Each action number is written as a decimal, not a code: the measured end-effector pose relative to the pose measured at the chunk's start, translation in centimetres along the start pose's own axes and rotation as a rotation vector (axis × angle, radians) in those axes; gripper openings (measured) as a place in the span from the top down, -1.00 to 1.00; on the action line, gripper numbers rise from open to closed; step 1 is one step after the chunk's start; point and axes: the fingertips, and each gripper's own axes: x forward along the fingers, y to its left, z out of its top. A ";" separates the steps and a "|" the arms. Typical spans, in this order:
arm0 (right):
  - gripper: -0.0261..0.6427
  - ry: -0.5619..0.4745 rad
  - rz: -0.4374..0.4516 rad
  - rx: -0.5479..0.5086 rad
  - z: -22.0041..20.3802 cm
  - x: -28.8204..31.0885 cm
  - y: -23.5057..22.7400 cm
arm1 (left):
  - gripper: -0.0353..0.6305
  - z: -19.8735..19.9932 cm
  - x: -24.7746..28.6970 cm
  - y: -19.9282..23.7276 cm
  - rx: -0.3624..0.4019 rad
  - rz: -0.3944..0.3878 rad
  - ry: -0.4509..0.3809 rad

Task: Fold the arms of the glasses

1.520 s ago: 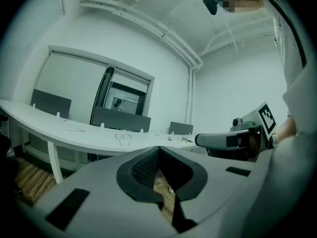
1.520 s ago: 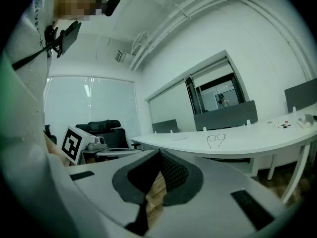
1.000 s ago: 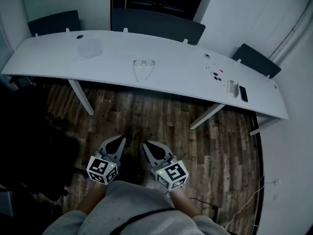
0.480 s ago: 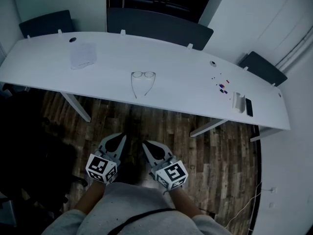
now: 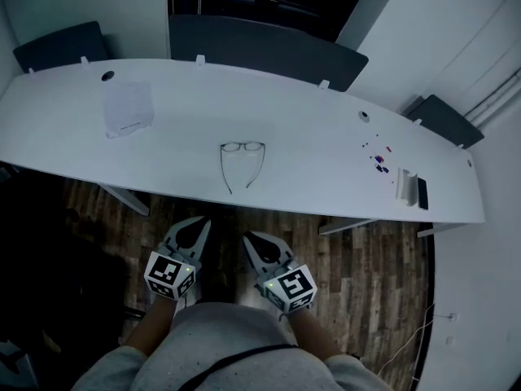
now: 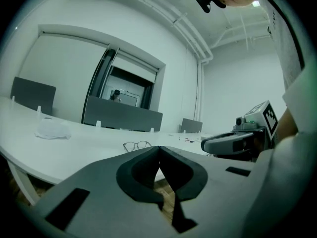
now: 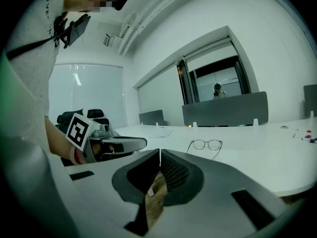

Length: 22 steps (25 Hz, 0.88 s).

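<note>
A long, curved white table point(image 5: 326, 149) runs across the room, its far edge lined with dark grey chair backs point(image 5: 264, 47) and the near edge standing over a brown wood-plank floor point(image 5: 366, 275). A person in a grey top stands just short of it, with both tools low in front of the body, above the floor and not over the tabletop. The grey left gripper point(image 5: 199, 223), with its black-and-white marker cube, points toward the table, and its fingers point(image 6: 133, 175) are pressed together at the tips with nothing between them. The matching right gripper point(image 5: 248, 239) sits just beside it, apart from it, and its fingers point(image 7: 179, 175) are likewise closed on nothing. Toward the left end of the table lies a pale, rumpled white pouch or cloth point(image 5: 128, 108). Near the middle, close to the near edge, lie the thin dark-framed glasses point(image 5: 242, 160). Their lenses face the far side and both arms are spread open, pointing back toward the person. The glasses are well apart from both grippers. Off at the right end a small white box point(image 5: 404, 186) stands just beside a flat black phone point(image 5: 421, 194), and a few tiny coloured bits point(image 5: 380, 160) are scattered near them.
</note>
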 end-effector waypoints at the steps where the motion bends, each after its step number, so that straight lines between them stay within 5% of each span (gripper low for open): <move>1: 0.86 0.006 -0.004 -0.002 0.0 0.8 -0.6 | 0.85 0.0 0.7 0.7 -0.003 -0.003 0.000; 22: 0.86 0.118 -0.029 -0.101 -1.4 7.9 -11.8 | 0.85 -2.2 9.3 7.7 0.060 -0.014 0.114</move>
